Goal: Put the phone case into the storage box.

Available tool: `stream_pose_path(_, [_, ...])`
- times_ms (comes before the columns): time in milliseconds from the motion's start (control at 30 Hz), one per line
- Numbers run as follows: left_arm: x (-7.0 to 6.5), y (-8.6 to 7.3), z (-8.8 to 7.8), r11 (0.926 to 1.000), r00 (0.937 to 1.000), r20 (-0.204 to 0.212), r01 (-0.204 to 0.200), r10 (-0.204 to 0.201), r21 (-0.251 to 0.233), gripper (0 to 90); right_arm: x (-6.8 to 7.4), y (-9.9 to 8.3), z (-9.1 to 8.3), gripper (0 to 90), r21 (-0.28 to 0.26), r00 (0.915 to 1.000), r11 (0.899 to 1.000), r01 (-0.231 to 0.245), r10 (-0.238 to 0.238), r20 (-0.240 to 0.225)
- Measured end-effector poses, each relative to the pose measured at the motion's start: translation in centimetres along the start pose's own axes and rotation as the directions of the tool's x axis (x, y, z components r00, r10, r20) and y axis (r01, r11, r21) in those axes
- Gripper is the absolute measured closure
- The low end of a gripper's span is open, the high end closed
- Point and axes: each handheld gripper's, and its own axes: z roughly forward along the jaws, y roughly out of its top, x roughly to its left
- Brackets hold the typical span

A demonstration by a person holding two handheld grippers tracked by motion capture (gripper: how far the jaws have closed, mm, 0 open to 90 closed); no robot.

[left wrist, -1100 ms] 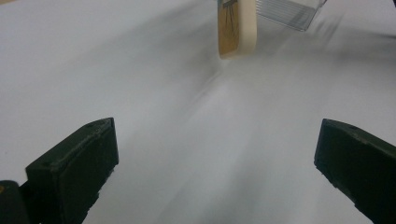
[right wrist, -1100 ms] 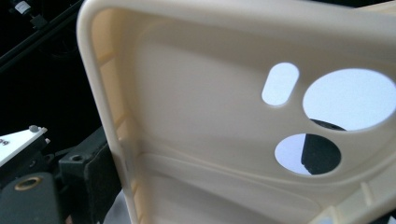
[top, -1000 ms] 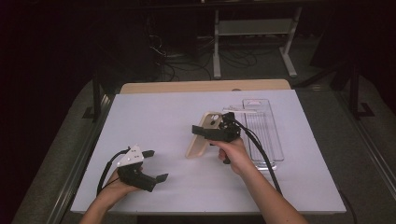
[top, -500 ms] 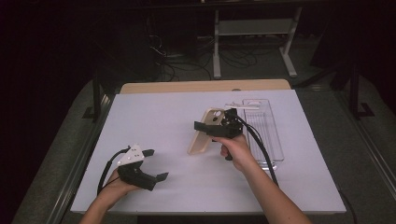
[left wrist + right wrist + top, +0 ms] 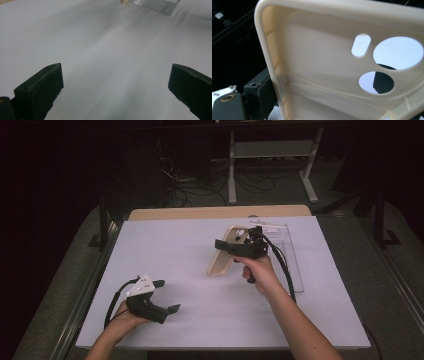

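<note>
Gripping the phone case point(image 5: 226, 254) at its upper end, the right claw point(image 5: 239, 246) holds it tilted, long axis slanting down-left toward the wide-open, idle left claw point(image 5: 166, 296).

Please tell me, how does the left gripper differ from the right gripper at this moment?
The left gripper is open and holds nothing, while the right gripper is shut on the beige phone case. The left gripper rests low on the white table near the person, while the right gripper is raised, farther out, beside the clear plastic tray. Both are black, and each is held in one hand.
</note>
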Motion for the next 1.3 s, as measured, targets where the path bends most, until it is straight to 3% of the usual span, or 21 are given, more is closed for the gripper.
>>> stream_pose_path(633, [0.2, -0.1, -0.1, 0.9999, 1.0, 0.004, 0.004, -0.004, 0.011, 0.0, -0.9, 3.1, -1.7, 9.4, -0.035, 0.9982, 0.999, 0.021, -0.019, 0.057])
stream_pose_path(900, [0.1, -0.1, 0.0, 1.0, 1.0, 0.006, 0.003, -0.003, 0.008, 0.0, -1.9, 4.4, -2.9, 9.6, -0.056, 0.9951, 0.998, -0.012, 0.017, 0.097])
stream_pose_path(1300, [0.1, -0.2, -0.1, 1.0, 1.0, 0.006, 0.002, -0.002, 0.006, 0.0, -3.2, 6.6, -4.6, 9.7, -0.088, 0.9863, 0.996, -0.012, 0.026, 0.163])
